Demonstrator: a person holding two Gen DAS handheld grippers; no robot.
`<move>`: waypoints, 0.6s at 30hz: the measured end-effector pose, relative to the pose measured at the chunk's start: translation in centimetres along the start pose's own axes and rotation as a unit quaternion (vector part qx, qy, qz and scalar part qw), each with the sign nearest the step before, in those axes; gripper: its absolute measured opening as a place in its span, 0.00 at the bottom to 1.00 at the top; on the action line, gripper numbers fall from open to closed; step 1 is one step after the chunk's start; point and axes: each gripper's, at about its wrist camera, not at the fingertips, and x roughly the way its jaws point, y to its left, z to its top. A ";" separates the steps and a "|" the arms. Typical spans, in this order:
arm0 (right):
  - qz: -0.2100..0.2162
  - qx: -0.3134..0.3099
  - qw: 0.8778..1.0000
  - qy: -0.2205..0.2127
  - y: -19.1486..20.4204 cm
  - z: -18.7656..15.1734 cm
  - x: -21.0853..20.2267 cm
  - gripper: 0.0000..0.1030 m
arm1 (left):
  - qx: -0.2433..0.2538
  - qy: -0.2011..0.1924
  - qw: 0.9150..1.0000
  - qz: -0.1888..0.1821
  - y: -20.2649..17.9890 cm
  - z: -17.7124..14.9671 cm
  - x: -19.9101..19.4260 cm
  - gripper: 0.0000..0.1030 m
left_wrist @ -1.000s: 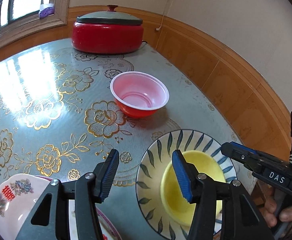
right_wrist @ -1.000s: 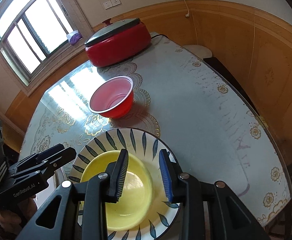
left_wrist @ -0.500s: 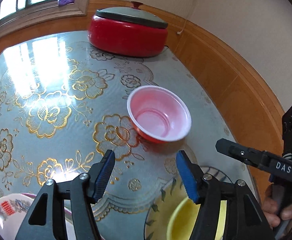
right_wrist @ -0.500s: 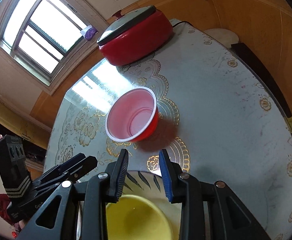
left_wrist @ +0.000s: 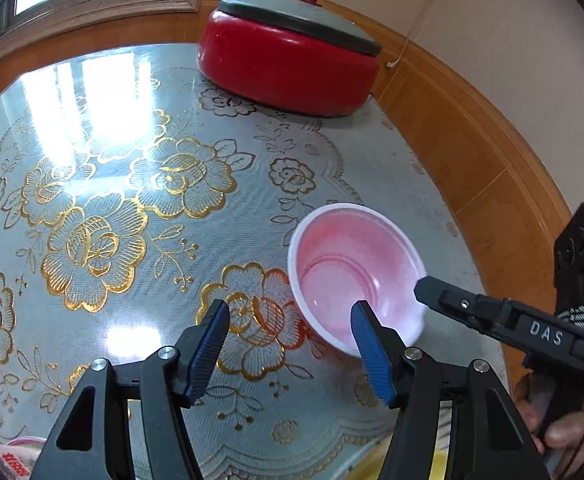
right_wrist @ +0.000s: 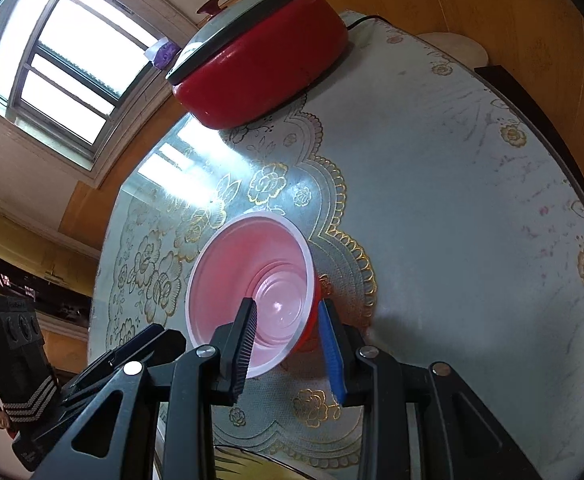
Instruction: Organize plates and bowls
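Both parted tools (right [right_wrist: 288,344] marked "DAS"; left [left_wrist: 288,344]) have advanced to red bowl [right_wrist: 252,292].

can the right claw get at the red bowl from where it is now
Probably yes. The right claw is open and already straddles the near wall of the red bowl, one finger inside, one outside. Nothing blocks it; the left claw hangs open beside it.

Window [right_wrist: 52,68] glare; edges perhaps blurred.
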 end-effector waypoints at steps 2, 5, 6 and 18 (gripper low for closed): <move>-0.002 0.003 1.000 0.005 -0.4 0.0 0.5 0.23 | -0.007 0.012 1.000 -0.004 0.2 0.2 0.8 0.54; -0.007 -0.001 1.000 0.003 -0.7 -0.1 0.8 0.11 | -0.009 0.022 1.000 -0.012 0.3 0.3 1.8 0.37; -0.005 -0.005 1.000 0.001 -0.6 -0.1 0.8 0.10 | -0.010 0.023 1.000 -0.017 0.2 0.3 2.0 0.31; -0.006 -0.019 1.000 -0.011 0.6 -0.8 -0.5 0.09 | 0.035 0.002 0.999 -0.010 -1.6 -0.9 0.1 0.18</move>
